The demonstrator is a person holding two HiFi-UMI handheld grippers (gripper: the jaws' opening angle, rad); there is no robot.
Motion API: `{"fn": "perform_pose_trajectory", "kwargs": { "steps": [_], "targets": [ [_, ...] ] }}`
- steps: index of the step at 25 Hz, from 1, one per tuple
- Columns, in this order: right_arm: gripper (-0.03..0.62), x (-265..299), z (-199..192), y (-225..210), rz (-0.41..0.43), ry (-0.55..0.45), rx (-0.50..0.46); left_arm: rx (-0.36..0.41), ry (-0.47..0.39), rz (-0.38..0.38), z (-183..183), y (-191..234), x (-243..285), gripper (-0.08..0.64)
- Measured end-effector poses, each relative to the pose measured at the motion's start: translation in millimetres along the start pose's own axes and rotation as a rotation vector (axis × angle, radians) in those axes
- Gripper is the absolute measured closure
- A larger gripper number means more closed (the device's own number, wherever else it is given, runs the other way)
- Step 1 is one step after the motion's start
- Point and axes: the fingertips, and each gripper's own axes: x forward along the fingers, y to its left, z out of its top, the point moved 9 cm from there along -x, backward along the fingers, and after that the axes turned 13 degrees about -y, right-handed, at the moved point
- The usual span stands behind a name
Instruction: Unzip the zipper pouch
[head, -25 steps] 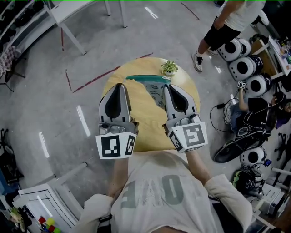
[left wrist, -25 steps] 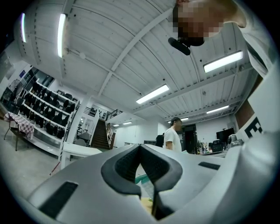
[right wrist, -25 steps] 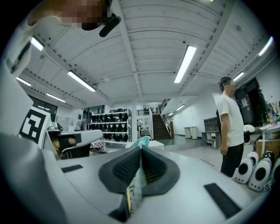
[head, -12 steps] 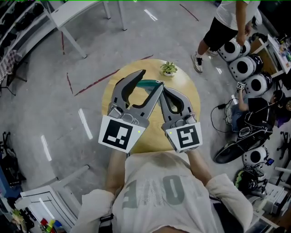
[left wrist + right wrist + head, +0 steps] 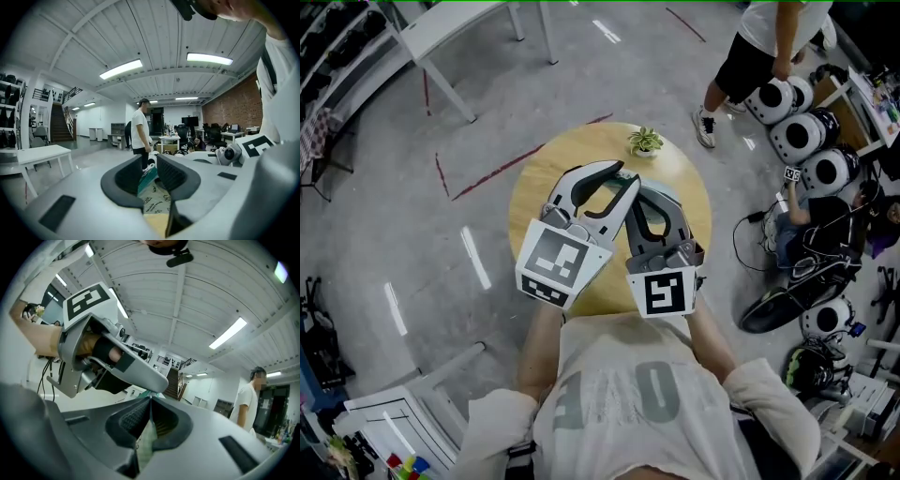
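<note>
The zipper pouch, pale printed fabric with a teal zipper edge, is lifted over the round wooden table. In the head view both grippers cover it. My left gripper points right across the table. Its jaws are closing with the teal zipper edge between them, and a gap still shows beside the pads. My right gripper sits just right of it, shut on a fold of the pouch fabric. Their tips nearly meet.
A small potted plant stands at the table's far edge. A person stands beyond the table at the upper right. White round machines and cables crowd the right side. A white table is at the upper left.
My left gripper swung right toward the pouch's top, opened wide, then narrowed around the zipper edge. My right gripper stayed shut and shifted slightly left.
</note>
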Motion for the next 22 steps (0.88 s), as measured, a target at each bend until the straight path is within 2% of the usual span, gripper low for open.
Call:
{"fn": "perform_pose_trajectory", "kwargs": {
  "steps": [5,9,13,22],
  "targets": [
    [0.560,1,0,5,-0.010,-0.018,-0.051,-0.053,-0.005,0.003,-5,4,-3,0.449],
    [0.560,3,1,6,-0.012,-0.027,-0.057,-0.101,-0.028,0.003,-4,6,-7,0.495],
    [0.560,3,2,6,-0.009,-0.022,-0.074,-0.124,-0.057,0.015,-3,6,-10,0.512],
    [0.560,4,3,7,-0.026,-0.010,-0.042,-0.165,-0.092,0.046,-3,14,-21,0.530]
  ]
}}
